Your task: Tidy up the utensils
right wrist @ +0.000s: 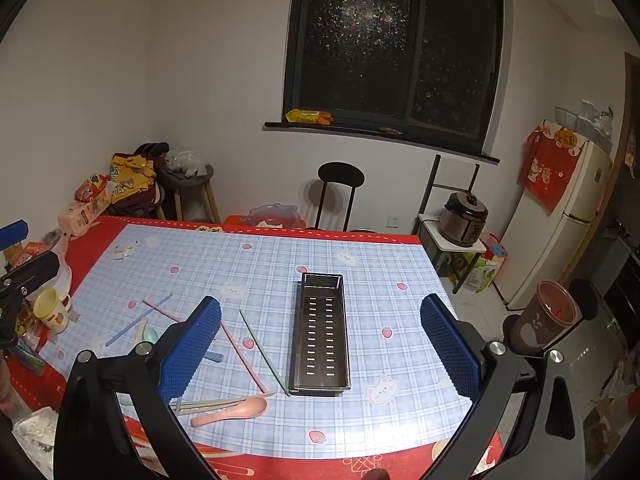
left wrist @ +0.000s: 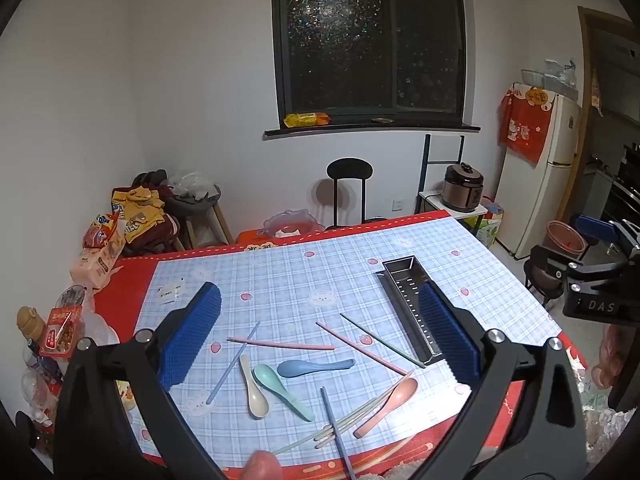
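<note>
Nearest the lenses, both tools hover above the table with nothing between their blue pads: the left gripper is spread wide over the scattered cutlery, and the right gripper is likewise released, framing the tray. Just beyond the left tool, at the table's near edge, lie the pink spoon, a blue chopstick and a fan of pale chopsticks crossing one another. A little farther in rest the green spoon, the cream spoon and the blue spoon, close together, with a second blue chopstick slanting beside them. Behind these, two pink chopsticks and a dark green chopstick lie loose on the checked cloth; the green one's near end reaches the tray's near corner. The metal utensil tray, perforated along its floor, stands to the right of the pile and appears empty in both views. Farther back are a yellow mug at the left margin, a black chair and a rice cooker. Judged from this layout, organizing has not begun: every spoon and chopstick remains outside the tray, and all still await collection
</note>
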Motion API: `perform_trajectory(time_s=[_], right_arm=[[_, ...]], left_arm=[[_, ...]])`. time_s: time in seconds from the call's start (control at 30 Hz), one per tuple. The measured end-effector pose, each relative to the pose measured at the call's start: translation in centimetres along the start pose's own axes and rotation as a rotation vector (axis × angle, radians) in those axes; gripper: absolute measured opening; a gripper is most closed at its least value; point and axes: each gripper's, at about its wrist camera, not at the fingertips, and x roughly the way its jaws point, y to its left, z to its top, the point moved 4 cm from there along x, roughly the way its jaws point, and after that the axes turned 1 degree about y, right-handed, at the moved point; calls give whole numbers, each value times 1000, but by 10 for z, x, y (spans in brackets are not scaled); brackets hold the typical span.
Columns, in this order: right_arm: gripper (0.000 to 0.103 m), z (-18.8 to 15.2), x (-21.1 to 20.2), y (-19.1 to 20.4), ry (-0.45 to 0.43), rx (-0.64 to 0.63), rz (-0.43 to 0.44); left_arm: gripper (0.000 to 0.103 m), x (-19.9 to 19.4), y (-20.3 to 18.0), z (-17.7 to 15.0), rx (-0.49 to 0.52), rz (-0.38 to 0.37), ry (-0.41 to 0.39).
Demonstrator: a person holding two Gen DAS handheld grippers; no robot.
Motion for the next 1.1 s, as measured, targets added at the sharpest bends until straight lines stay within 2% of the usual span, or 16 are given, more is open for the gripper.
perform_trajectory(time_s=[1.1], right_arm=[[98,0,2,4,22,-23,3]], left_arm=[[97,4,5,-6,-33,10,17]])
